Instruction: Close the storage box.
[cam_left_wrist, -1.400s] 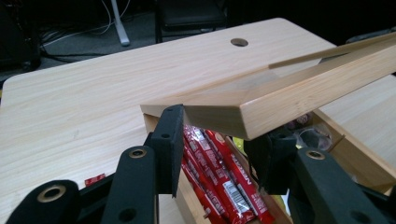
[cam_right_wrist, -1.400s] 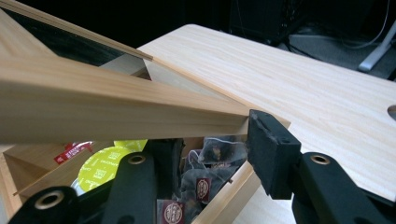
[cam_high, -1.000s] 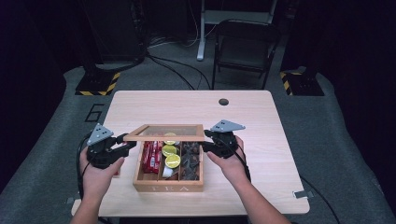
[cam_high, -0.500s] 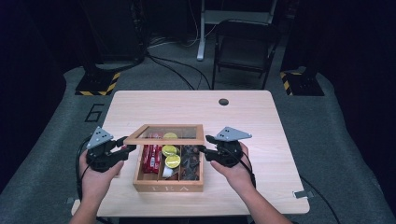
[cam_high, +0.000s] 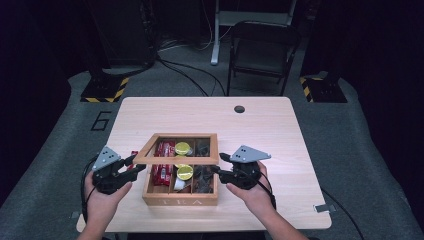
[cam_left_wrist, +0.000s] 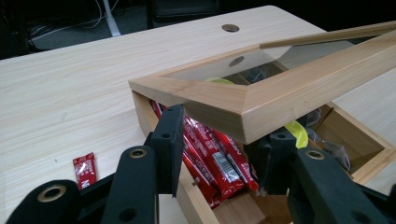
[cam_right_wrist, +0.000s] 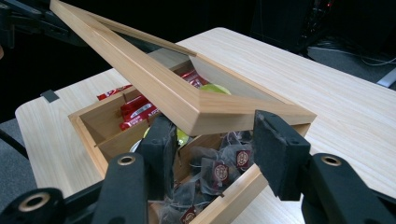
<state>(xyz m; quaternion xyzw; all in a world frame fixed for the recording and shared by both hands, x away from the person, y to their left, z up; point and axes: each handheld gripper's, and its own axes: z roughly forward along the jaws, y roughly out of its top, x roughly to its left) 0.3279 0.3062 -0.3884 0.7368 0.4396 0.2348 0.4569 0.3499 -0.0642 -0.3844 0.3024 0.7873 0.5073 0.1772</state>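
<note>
Pale wood table (cam_high: 280, 125) carries my tea box (cam_high: 180, 200), at six o'clock from the table's hole. My left gripper (cam_high: 131, 167) clamps the glass lid's (cam_high: 177, 160) nine-o'clock corner. My right gripper (cam_high: 220, 164) at three o'clock has just been opening, pads off the lid between them.

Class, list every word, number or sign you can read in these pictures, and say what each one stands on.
"TEA": on the front wall of the wooden box.
"6": on the grey floor mat left of the table.
Red sachets: white print and a barcode, too blurred to read.
Tea bag tags: a red emblem, too small to read.
</note>
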